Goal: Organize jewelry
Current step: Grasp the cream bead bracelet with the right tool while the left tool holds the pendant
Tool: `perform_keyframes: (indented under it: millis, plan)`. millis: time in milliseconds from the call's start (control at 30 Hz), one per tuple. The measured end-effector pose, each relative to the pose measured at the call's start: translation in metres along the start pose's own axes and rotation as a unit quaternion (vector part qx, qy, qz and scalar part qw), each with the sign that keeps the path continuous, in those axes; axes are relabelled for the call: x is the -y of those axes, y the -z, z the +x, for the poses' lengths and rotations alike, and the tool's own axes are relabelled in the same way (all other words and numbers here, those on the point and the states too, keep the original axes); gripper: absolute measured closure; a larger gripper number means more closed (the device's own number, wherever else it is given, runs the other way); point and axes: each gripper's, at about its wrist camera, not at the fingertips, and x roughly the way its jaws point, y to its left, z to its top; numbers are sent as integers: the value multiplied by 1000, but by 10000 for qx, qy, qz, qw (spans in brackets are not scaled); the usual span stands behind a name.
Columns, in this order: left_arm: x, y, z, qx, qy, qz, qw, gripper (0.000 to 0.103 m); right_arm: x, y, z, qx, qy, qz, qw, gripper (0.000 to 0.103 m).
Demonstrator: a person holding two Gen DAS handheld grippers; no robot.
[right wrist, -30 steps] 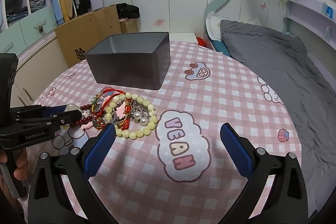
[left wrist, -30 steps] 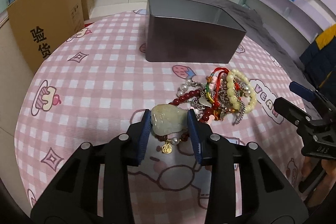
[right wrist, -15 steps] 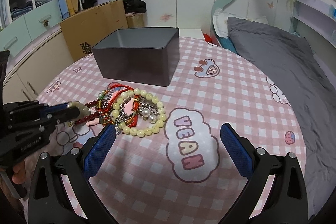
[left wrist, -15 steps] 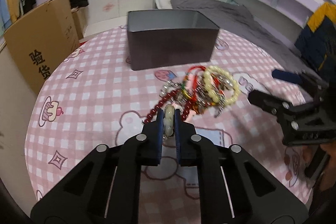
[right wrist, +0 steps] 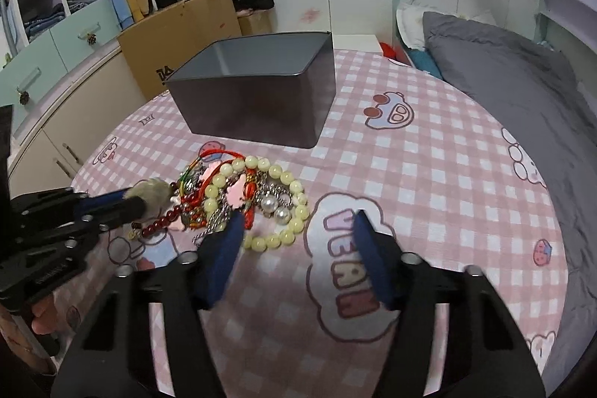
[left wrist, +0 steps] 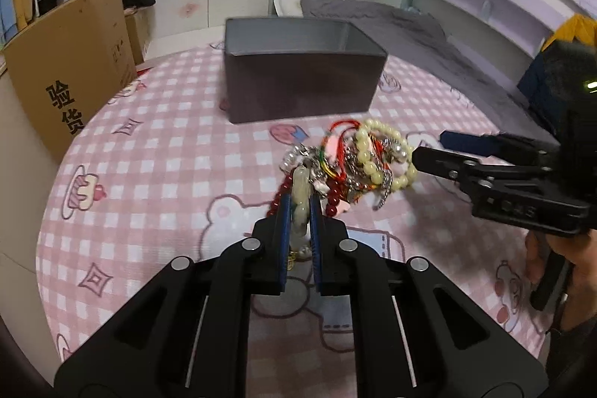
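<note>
My left gripper [left wrist: 299,207] is shut on a pale green jade pendant [left wrist: 300,189], strung on a dark red bead bracelet [left wrist: 332,200] that trails from it; it also shows in the right wrist view [right wrist: 153,193]. A tangled pile of jewelry [right wrist: 246,200] with a cream bead bracelet [left wrist: 377,155], pearls and red cords lies on the pink checked tablecloth [right wrist: 410,155]. My right gripper [right wrist: 294,230] is open, its left finger right at the pile's near edge. A dark grey open box [right wrist: 261,92] stands beyond the pile.
A cardboard box [left wrist: 71,62] stands off the table's left side. A grey bed [right wrist: 522,81] runs along the right. Cabinets and a wardrobe [right wrist: 56,25] are at the left in the right wrist view.
My left gripper closed on the jade pendant, turned it on edge and lifted it, pulling the red beads. My right gripper moved in toward the pile and its jaws narrowed.
</note>
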Motion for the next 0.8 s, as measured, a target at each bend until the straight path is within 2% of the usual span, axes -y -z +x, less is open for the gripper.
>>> perform_keyframes:
  millis: [100,233,467,533,567,600,700,800]
  plan:
    - [-8,-2,-10,103,56,-111,9999,93,2,-7,7,-85,-31,-39,10000,64]
    - [-14,-5,-17,189,134,-193,9995,93,6,-15,14,-146,78,-116,9998,68]
    - [-14,-8,-20,199,243,-216,9993,93,1,-20,33,-484,164,-633,9967,73]
    - [-16,-8,-19,188,285,-215,9992,93,-3,-20,34,-524,171,-788,9954,82]
    - [-15,-9,-19,192,331,-227,9990,93,-6,-20,34,-546,165,-904,9943,92]
    - [-16,-10,-19,194,355,-237,9989,93,-11,-19,34,-577,129,-1057,9926,95]
    - [-15,-13,-23,234,407,-230,9986,93,-19,-16,33,-587,255,-1307,9894,95]
    - [-12,-17,-30,315,495,-181,9981,93,-16,-17,14,-374,-42,-1050,9938,95]
